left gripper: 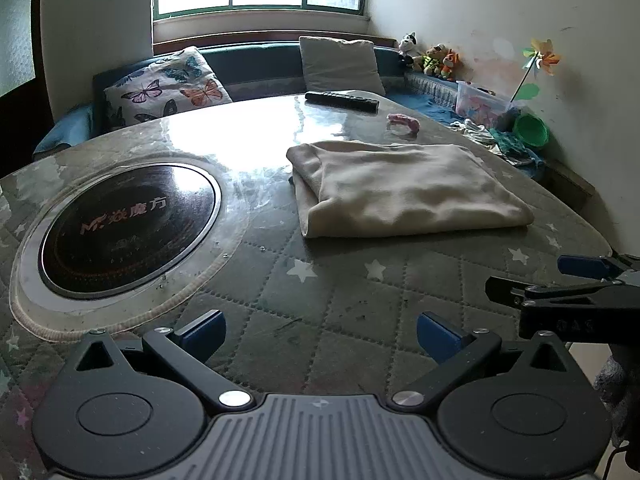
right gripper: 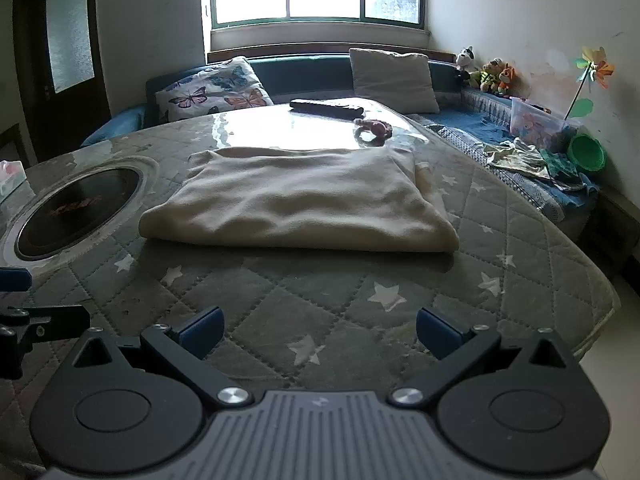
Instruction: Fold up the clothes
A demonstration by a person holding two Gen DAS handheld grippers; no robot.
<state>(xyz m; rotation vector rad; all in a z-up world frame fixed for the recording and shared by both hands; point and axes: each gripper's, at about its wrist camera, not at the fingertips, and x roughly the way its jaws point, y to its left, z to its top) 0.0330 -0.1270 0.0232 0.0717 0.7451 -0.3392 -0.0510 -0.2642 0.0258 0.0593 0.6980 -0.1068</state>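
Observation:
A cream garment (left gripper: 404, 188) lies folded in a flat rectangle on the quilted star-pattern table cover (left gripper: 320, 292). It also shows in the right wrist view (right gripper: 300, 204), in the middle of the table. My left gripper (left gripper: 320, 336) is open and empty, held above the table's near edge, short of the garment. My right gripper (right gripper: 319, 334) is open and empty, also near the front edge, facing the garment. The right gripper's fingers (left gripper: 580, 266) show at the right edge of the left wrist view.
A round black cooktop (left gripper: 128, 228) is set into the table at the left. A black remote (left gripper: 340, 100) and a pink object (left gripper: 404, 122) lie at the far side. A sofa with cushions (right gripper: 216, 92), toys, a plastic box (right gripper: 536, 120) and loose clothes (right gripper: 520, 158) lies behind and right.

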